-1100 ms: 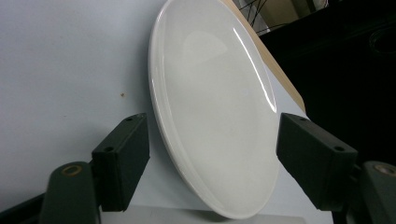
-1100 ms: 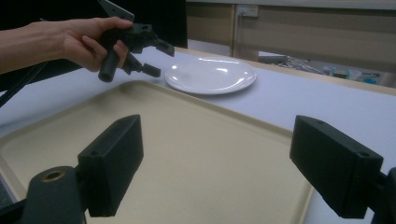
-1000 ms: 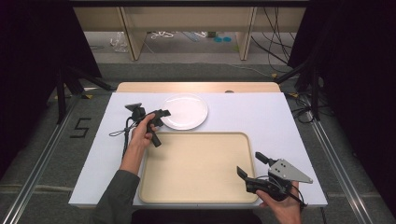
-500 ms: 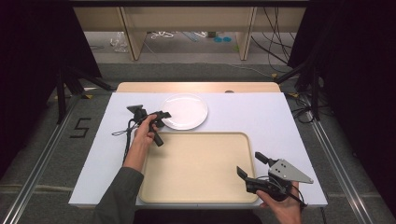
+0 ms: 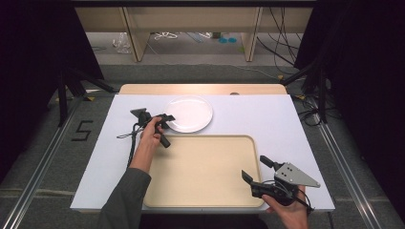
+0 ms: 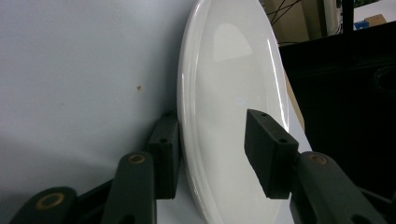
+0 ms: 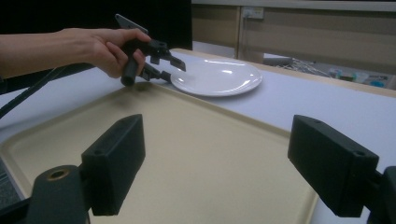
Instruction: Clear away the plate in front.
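White tabletop bears a glossy round white plate.

Overhead light, even and bright on the white table; surroundings beyond it fall to near black. Glare patches on the white plate in the left gripper view. Right gripper view: near jaws soft, background past the plate blurred.
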Available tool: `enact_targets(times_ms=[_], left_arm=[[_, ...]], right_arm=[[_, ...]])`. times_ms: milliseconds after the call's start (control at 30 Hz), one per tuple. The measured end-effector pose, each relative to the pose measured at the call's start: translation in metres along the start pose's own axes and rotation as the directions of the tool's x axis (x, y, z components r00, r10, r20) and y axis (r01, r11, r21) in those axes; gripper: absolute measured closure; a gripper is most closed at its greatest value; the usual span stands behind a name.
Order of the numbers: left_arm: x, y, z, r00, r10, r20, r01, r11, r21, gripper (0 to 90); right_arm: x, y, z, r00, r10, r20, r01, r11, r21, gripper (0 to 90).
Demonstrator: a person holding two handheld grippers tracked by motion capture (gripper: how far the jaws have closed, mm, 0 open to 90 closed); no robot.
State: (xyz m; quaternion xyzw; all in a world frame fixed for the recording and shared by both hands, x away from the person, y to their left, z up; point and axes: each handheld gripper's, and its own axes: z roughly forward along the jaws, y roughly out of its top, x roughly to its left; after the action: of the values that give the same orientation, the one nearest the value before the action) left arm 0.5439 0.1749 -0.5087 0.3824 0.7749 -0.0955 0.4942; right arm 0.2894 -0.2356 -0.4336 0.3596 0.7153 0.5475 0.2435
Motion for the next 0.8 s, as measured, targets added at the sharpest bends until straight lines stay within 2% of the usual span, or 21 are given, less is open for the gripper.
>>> enact_targets(times_ms=[100, 133, 200, 300, 400, 500, 600, 800], left_arm=[[0.002, 0.0, -0.001, 0.9999, -0.011, -0.006, 0.011, 0.9999, 0.008, 61.0], [0.004, 0.0, 0.0, 0.9997, -0.022, 0.007, 0.022, 0.9998, -0.001, 63.7], [0.004, -0.001, 0.0, 0.9993, -0.036, -0.011, 0.036, 0.9993, -0.012, 67.7], [0.007, -0.003, 0.001, 0.9987, -0.048, -0.017, 0.047, 0.9984, -0.03, 73.8], [0.01, -0.004, 0.002, 0.9981, -0.059, -0.016, 0.058, 0.9973, -0.044, 81.6], [0.01, -0.006, 0.002, 0.9985, -0.053, -0.016, 0.052, 0.997, -0.058, 83.1], [0.011, -0.008, 0.002, 0.9977, -0.067, -0.009, 0.066, 0.9952, -0.073, 83.7], [0.013, -0.01, 0.001, 0.998, -0.064, 0.001, 0.064, 0.9949, -0.079, 83.8]], right_arm=[[0.0, 0.0, -0.001, 1.0, -0.005, 0.005, 0.005, 0.9999, 0.01, 20.0], [0.0, 0.0, -0.001, 1.0, -0.006, 0.005, 0.006, 0.9999, 0.01, 20.0], [0.0, 0.0, -0.001, 1.0, -0.005, 0.005, 0.005, 0.9999, 0.01, 20.2], [0.0, 0.0, 0.0, 1.0, -0.006, 0.003, 0.006, 0.9999, -0.008, 20.6], [0.001, 0.0, 0.0, 1.0, -0.008, 0.0, 0.008, 1.0, -0.002, 20.6], [0.0, 0.0, 0.0, 1.0, -0.01, -0.001, 0.01, 0.9999, -0.005, 20.7], [0.0, 0.0, 0.0, 1.0, -0.008, 0.002, 0.008, 0.9999, -0.015, 20.9], [-0.001, 0.001, -0.001, 1.0, -0.01, 0.002, 0.01, 0.9998, -0.017, 21.2]])
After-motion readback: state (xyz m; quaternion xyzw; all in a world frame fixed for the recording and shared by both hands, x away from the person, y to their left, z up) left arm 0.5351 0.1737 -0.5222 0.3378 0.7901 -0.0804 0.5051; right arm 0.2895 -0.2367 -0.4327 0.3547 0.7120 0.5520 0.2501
